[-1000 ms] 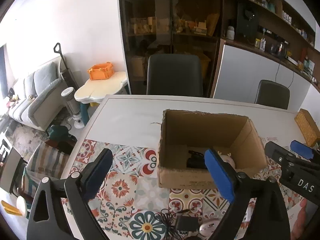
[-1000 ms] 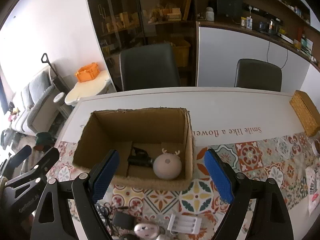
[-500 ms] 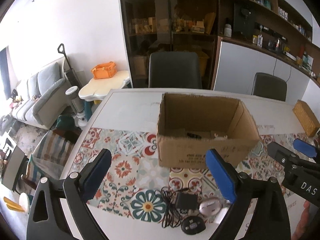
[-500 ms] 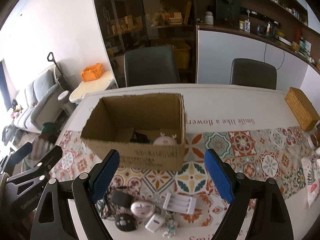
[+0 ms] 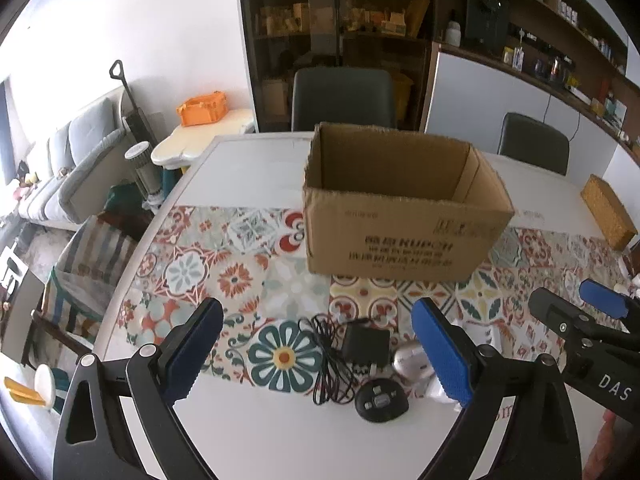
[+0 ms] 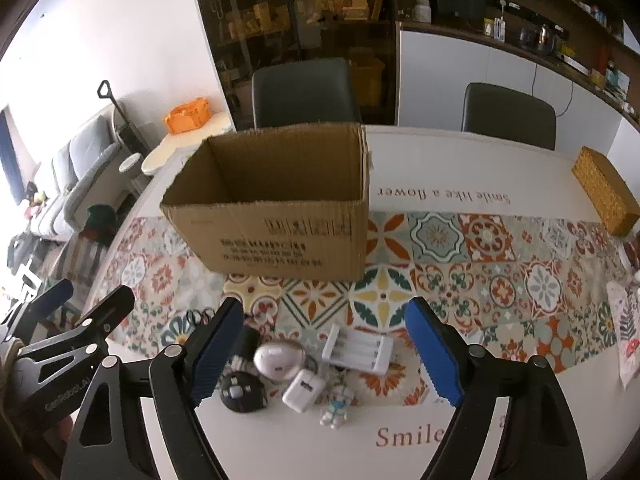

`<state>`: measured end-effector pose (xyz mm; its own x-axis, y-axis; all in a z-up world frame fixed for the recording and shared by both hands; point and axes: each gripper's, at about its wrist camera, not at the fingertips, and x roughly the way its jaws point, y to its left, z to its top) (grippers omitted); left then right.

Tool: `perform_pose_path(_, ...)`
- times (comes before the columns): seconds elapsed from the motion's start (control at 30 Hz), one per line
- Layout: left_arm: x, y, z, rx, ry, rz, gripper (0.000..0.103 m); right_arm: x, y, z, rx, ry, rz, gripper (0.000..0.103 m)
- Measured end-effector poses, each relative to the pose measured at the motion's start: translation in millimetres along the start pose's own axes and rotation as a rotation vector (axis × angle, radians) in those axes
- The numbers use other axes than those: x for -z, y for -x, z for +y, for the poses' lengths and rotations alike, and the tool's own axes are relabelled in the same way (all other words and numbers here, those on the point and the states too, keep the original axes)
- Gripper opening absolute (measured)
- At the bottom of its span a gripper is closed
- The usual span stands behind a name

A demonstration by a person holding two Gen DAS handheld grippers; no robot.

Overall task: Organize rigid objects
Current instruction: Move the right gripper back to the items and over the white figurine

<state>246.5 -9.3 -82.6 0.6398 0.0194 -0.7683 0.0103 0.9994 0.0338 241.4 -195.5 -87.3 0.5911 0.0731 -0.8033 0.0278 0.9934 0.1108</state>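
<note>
Six small items (image 6: 304, 368) remain on the desk (image 6: 460, 168) before the cardboard box (image 6: 280, 216) — both grippers, left (image 5: 316, 352) and right (image 6: 324, 350), gape empty.

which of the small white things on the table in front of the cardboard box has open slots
The white rectangular battery charger, lying flat nearest the box: its top shows parallel empty slots. The white square case and the small white figurine show none.

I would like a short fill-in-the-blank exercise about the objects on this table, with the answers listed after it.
1. The cardboard box stands ___ the small items, farther from the camera.
2. The white battery charger has ___ empty slots.
3. The black adapter lies beside a coiled black ___.
4. Both jaws of the right gripper stand ___, holding nothing.

Answers: behind; four; cable; open
</note>
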Motion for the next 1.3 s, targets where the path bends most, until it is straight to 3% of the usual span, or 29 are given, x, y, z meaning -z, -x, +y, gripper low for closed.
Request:
perform_pose_path(0.63, 48.3, -14.4, -31.5, 0.033, -0.079, 0.067, 0.097, 45.5, -21.3, -19.0, -0.004, 0.008, 0.132, 0.069)
perform_pose_path(1.3, 70.2, -55.9, -49.1, 0.036, -0.143, 0.168, 0.096, 83.2, -84.0, -33.4, -0.049, -0.028, 0.326, 0.054)
